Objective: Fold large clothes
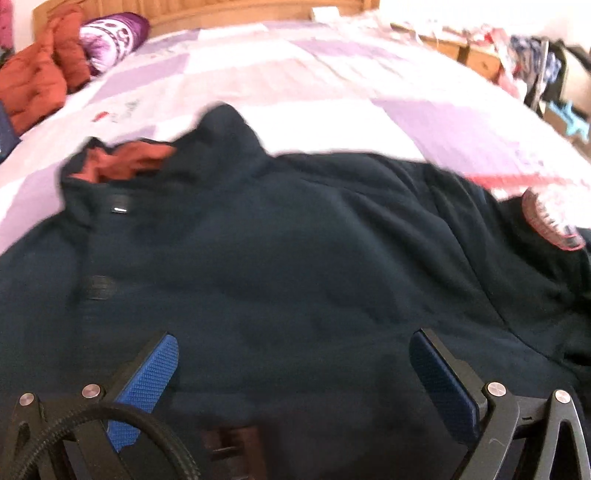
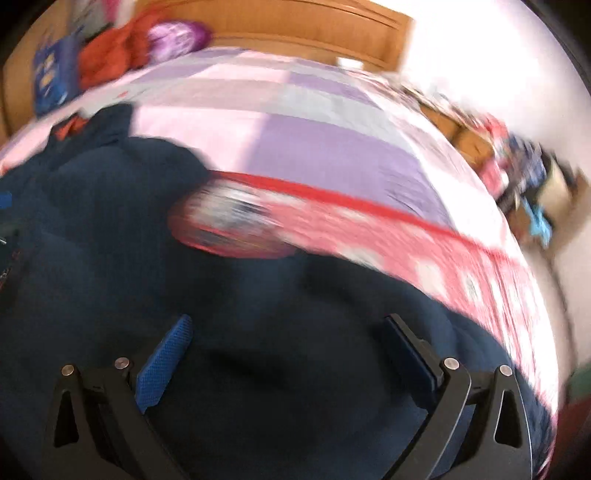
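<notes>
A large dark navy jacket (image 1: 280, 251) with an orange lining at the collar (image 1: 129, 158) lies spread on the bed. A round pink patch (image 1: 550, 225) sits on its right sleeve. My left gripper (image 1: 293, 350) is open and empty, hovering just above the jacket's chest. In the right wrist view the jacket (image 2: 221, 314) fills the lower left, with the round patch (image 2: 229, 229) blurred. My right gripper (image 2: 288, 332) is open and empty above the jacket's right part. Both views are motion-blurred.
The bed (image 1: 295, 81) has a pink and purple patchwork cover, with a pink band and red stripe (image 2: 369, 206). An orange garment (image 1: 40, 77) and a purple pillow (image 1: 110, 37) lie near the wooden headboard (image 2: 295, 26). Cluttered boxes (image 1: 480, 55) stand at the right.
</notes>
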### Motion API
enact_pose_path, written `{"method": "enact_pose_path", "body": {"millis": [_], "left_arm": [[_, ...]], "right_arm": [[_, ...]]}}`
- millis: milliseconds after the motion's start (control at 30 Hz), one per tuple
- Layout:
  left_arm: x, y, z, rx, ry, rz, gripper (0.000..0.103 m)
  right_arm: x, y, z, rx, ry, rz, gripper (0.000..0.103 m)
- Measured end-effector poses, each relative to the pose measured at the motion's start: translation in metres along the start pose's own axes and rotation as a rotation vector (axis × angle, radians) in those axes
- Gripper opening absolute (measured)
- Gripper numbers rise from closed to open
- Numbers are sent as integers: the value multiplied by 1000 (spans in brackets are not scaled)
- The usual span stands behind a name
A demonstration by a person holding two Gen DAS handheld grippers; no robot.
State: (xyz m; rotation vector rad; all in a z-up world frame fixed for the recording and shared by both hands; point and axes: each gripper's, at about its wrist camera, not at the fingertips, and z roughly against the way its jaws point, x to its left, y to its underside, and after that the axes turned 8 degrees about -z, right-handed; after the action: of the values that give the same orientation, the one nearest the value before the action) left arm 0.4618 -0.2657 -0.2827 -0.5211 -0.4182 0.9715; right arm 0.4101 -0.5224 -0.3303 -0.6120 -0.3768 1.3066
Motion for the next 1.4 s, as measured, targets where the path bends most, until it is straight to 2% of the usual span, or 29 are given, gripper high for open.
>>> {"method": "enact_pose_path", "body": {"millis": [67,133,167,200,267,333,433,467,533,633,733,833,1000,1033,1133,1267,1400], "left_arm": [[-14,3,-18,48,-39,-32,103],[-12,8,-23,45,-27,3,103],[-7,12,-23,48,-21,31,103],[-5,12,-23,47,-17,40,103],[-6,14,-22,38,-31,29,103],[-9,13,-26,38,-45,19,103],[-11,14,-27,35,-57,17,103],[-12,15,-28,34,-60,14,103],[-13,16,-27,31,-66,11,103],[-14,16,-28,33,-68,12,103],[-15,17,-28,32,-65,15,103],[-14,17,-29,29,-68,13,103],[-14,17,-29,29,-71,11,103],[-14,17,-29,29,-74,9,103],[-16,17,-28,28,-83,3,103],[-17,17,-28,28,-90,-1,103],[-18,17,-28,26,-91,0,103]], "right_arm": [[-54,18,4,25,42,-66,103],[-109,36,12,32,60,-160,103],[-139,47,18,38,111,-198,103],[-162,58,18,63,205,-216,103],[-222,82,32,58,193,-353,103],[-265,105,41,84,303,-390,103],[-319,131,57,106,369,-462,103],[-334,139,61,121,374,-504,103],[-354,149,65,134,312,-587,103],[-351,147,68,128,352,-525,103],[-349,147,69,133,351,-562,103],[-330,137,74,133,395,-526,103],[-319,145,110,153,484,-613,103],[-315,148,119,147,465,-638,103],[-300,157,137,147,315,-752,103],[-290,168,124,201,107,-1000,103],[-290,163,104,172,30,-1126,102]]}}
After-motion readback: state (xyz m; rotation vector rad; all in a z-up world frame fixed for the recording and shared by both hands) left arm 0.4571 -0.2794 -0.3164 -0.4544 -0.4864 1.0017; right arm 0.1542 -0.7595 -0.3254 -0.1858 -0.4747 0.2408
